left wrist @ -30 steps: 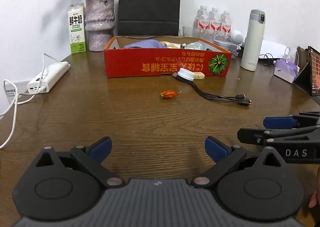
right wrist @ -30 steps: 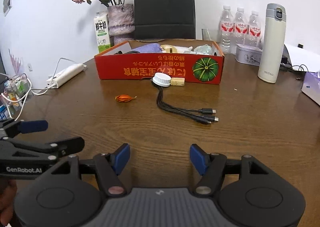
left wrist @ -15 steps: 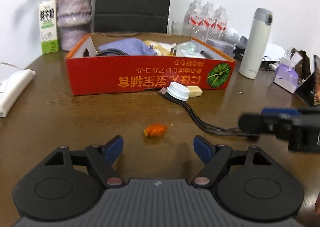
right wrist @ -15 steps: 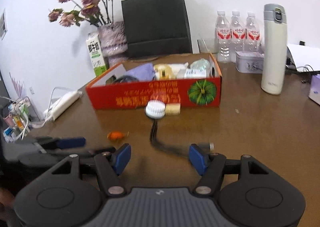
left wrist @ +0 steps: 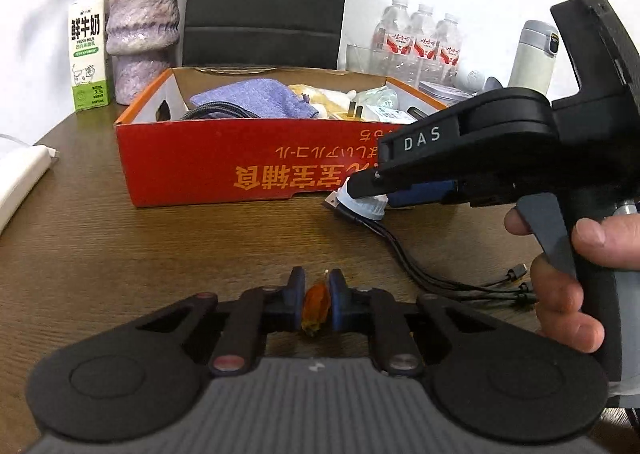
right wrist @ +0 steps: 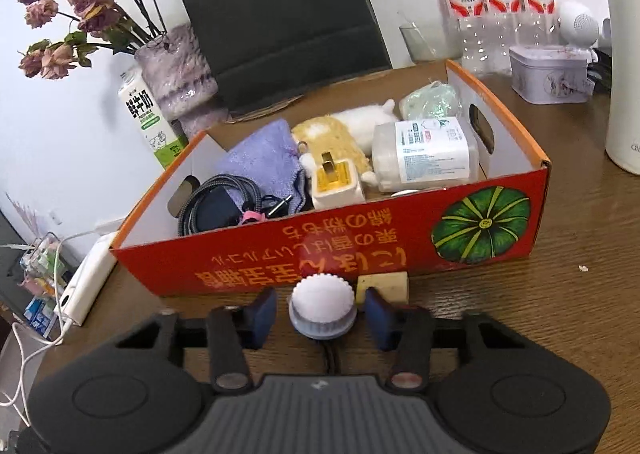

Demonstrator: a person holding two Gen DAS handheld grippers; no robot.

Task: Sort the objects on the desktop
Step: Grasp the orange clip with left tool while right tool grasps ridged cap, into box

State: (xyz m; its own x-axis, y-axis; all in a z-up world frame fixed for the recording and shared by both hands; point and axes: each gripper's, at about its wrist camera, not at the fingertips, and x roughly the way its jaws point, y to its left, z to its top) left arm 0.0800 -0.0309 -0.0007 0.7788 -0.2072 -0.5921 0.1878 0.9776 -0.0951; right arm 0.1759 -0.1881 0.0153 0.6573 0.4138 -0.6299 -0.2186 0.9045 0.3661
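Left wrist view: left gripper (left wrist: 316, 294) just closed, blue pads pressed on both sides of a small orange dried flower (left wrist: 315, 304) low over the wooden table (left wrist: 120, 254). Right of it, right gripper (left wrist: 370, 190) held by a hand (left wrist: 568, 278), tips at a white round cable hub (left wrist: 366, 208) just in front of the red cardboard box (left wrist: 224, 170). Black cables (left wrist: 432, 274) trailing from the hub toward the hand.

Right wrist view: right gripper (right wrist: 320, 312) narrowed by a closing just made, blue pads either side of the hub (right wrist: 322, 308) with slim gaps visible, not yet pressing; no grip. Hub on the table, close to the box front (right wrist: 320, 254), beside a small pale block (right wrist: 386, 284). Inside the box: purple cloth (right wrist: 264, 160), coiled black cable (right wrist: 216, 206), cream plug (right wrist: 336, 184), plush toy (right wrist: 344, 134), clear plastic container (right wrist: 424, 152). Behind the box: vase (right wrist: 176, 82) of dried roses, milk carton (right wrist: 146, 116), black paper bag (right wrist: 280, 14), water bottles (right wrist: 496, 2).
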